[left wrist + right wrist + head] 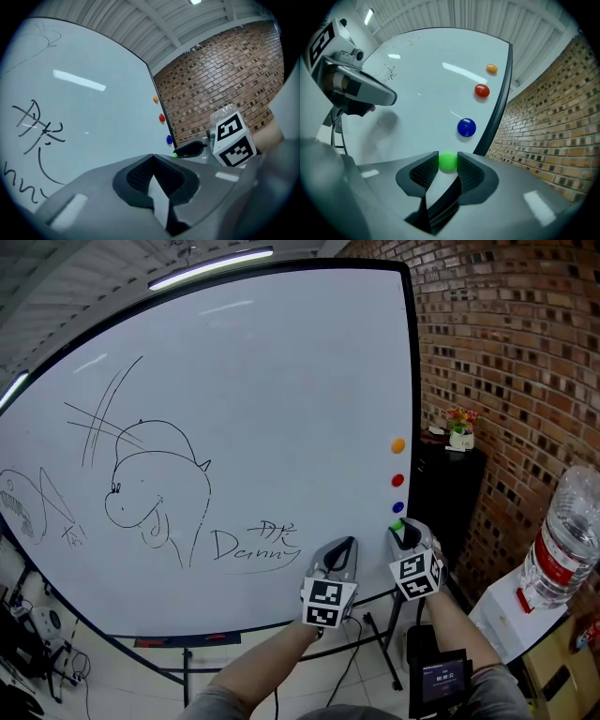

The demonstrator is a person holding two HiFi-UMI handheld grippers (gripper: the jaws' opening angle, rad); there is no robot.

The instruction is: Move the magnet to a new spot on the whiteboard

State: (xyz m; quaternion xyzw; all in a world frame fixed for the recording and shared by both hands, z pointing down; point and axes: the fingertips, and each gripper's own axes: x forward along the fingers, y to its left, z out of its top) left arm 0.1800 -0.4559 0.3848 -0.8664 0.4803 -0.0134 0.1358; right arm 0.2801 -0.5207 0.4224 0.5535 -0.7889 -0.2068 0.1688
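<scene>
Right gripper view: right gripper (pixel 448 157) clamps green magnet (pixel 448 161) | left gripper (pixel 152 156) clenched, empty | advice: squeeze firm, pull straight off board (pixel 417 89), steer clear of blue magnet (pixel 466 127)

**Bright, even light, heavy fisheye bend**

The ceiling tube (pixel 210 267) glows at the top of the head view, and white streaks (pixel 78 79) glare off the whiteboard (pixel 281 381). Edges bow hard, and both gripper views go black at the corners. A soft grey shadow (pixel 386 122) lies on the board at left. The near foreground is smeary, yet the green magnet (pixel 448 161) reads crisp.
</scene>
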